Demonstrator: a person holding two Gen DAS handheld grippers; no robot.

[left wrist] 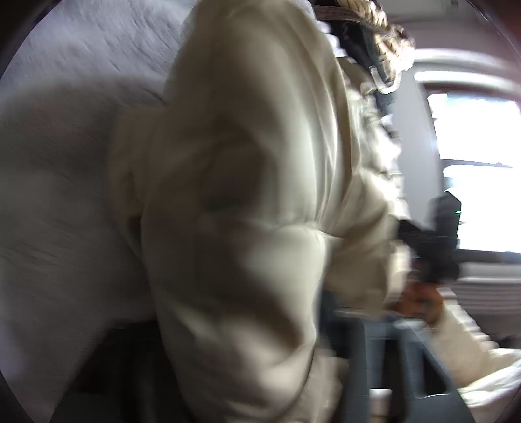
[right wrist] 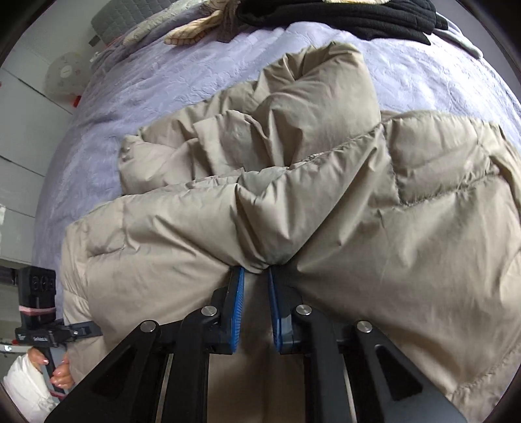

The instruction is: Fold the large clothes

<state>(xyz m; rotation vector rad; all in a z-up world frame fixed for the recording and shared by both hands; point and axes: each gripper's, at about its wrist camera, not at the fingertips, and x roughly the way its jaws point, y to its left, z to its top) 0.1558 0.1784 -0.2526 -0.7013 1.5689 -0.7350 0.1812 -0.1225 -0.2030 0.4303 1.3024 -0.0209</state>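
A beige puffer jacket [right wrist: 325, 195] lies crumpled on a lavender bedspread [right wrist: 136, 97]. My right gripper [right wrist: 257, 270] points down at it, its blue pads [right wrist: 237, 293] shut on a pinched fold of the fabric. The left gripper [right wrist: 35, 322] sits at the jacket's left edge, held by a hand [right wrist: 60, 371] in a white sleeve. The left wrist view is blurred: the jacket [left wrist: 247, 162] fills the space between the dark fingers [left wrist: 351, 358] of my left gripper [left wrist: 234, 312], pressed by both. The right gripper [left wrist: 436, 247] shows behind the jacket.
A black garment [right wrist: 358, 16] and a patterned cloth [right wrist: 195, 29] lie at the far end of the bed. White cupboard fronts [right wrist: 19, 146] stand to the left. A bright window [left wrist: 482, 179] is at the right of the left wrist view.
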